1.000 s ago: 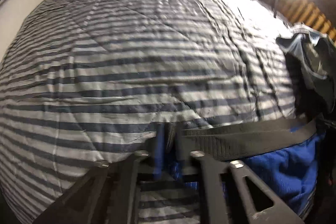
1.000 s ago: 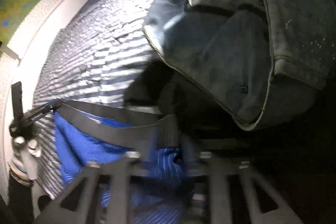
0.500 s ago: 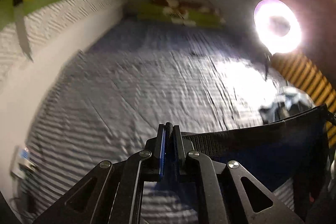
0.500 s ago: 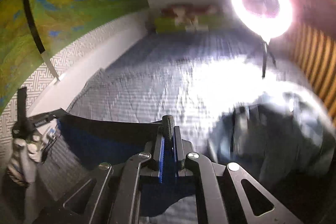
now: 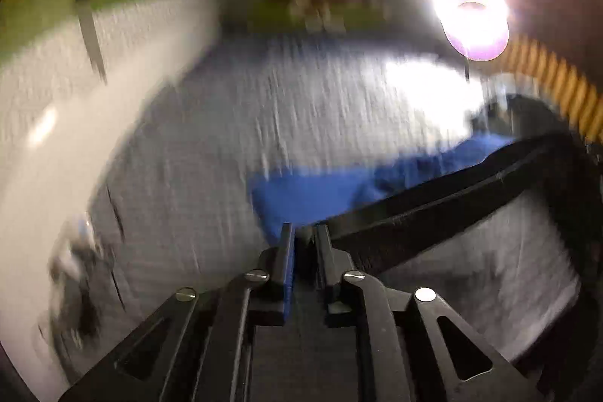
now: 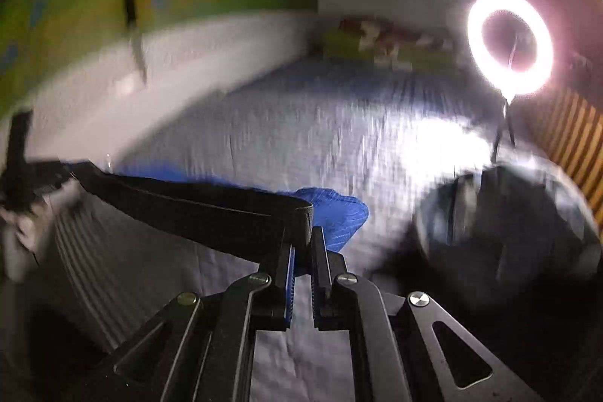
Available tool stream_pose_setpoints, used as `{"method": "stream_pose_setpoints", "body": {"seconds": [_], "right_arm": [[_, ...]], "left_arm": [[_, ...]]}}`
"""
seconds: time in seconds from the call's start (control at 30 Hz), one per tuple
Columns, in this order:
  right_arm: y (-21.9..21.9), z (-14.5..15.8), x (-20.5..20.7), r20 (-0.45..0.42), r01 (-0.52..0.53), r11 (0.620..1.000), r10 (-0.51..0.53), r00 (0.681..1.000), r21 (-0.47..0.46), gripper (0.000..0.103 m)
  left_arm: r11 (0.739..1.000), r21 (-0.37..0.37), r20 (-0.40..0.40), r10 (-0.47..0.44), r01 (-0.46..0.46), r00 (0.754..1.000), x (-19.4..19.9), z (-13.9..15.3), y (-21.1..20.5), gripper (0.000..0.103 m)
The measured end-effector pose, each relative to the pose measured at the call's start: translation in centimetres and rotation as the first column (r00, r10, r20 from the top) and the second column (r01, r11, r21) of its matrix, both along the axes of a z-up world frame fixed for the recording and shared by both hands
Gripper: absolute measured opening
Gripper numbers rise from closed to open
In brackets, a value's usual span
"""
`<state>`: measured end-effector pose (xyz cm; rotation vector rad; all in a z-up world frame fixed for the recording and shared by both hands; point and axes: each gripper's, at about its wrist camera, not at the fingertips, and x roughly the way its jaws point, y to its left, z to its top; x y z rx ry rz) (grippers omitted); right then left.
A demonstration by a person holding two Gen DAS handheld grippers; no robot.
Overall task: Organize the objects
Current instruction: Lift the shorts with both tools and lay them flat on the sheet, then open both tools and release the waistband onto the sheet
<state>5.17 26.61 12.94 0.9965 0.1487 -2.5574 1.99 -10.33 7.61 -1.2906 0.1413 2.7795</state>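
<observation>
Blue shorts [image 5: 324,191] with a black waistband [image 5: 433,213] hang stretched between my two grippers above the striped bed. My left gripper [image 5: 303,236] is shut on the waistband's left end. My right gripper [image 6: 301,240] is shut on its other end; the waistband [image 6: 196,210] runs off to the left and the blue cloth [image 6: 339,213] flips forward over the bed. Both views are blurred by motion.
A striped bedsheet [image 6: 301,138] covers the bed. A pile of dark jeans [image 6: 508,225] lies at the right. A ring light [image 6: 510,42] on a stand shines at the far right. Pillows [image 6: 388,48] lie at the head. A white wall runs along the left.
Both grippers rose from the bed with the shorts held taut; the blue cloth has now swung forward and out over the sheet.
</observation>
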Motion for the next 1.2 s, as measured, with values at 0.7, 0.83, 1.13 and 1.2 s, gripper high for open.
{"method": "stream_pose_setpoints", "body": {"seconds": [0.7, 0.83, 1.13, 1.2], "right_arm": [[-0.5, -9.8, 5.2, 0.248, 0.052, 0.998, -0.062, 0.967, 0.044, 0.045], [-0.2, -11.1, 4.5, 0.289, 0.100, 0.993, -0.116, 0.950, 0.071, 0.045], [1.9, -11.3, 4.1, 0.358, 0.211, 0.977, -0.191, 0.914, -0.019, 0.045], [1.6, -11.3, 3.6, 0.358, 0.221, 0.975, -0.214, 0.909, 0.023, 0.045]], "left_arm": [[0.979, -0.182, 0.188, -0.061, 0.096, 0.980, 5.2, -10.3, 5.0, 0.049], [0.966, -0.235, 0.193, -0.062, 0.108, 0.979, 4.9, -11.1, 5.6, 0.049], [0.950, -0.291, 0.200, -0.055, 0.113, 0.978, 4.0, -12.2, 6.8, 0.049], [0.955, -0.286, 0.194, -0.027, 0.083, 0.981, 3.5, -12.0, 6.4, 0.041]]}}
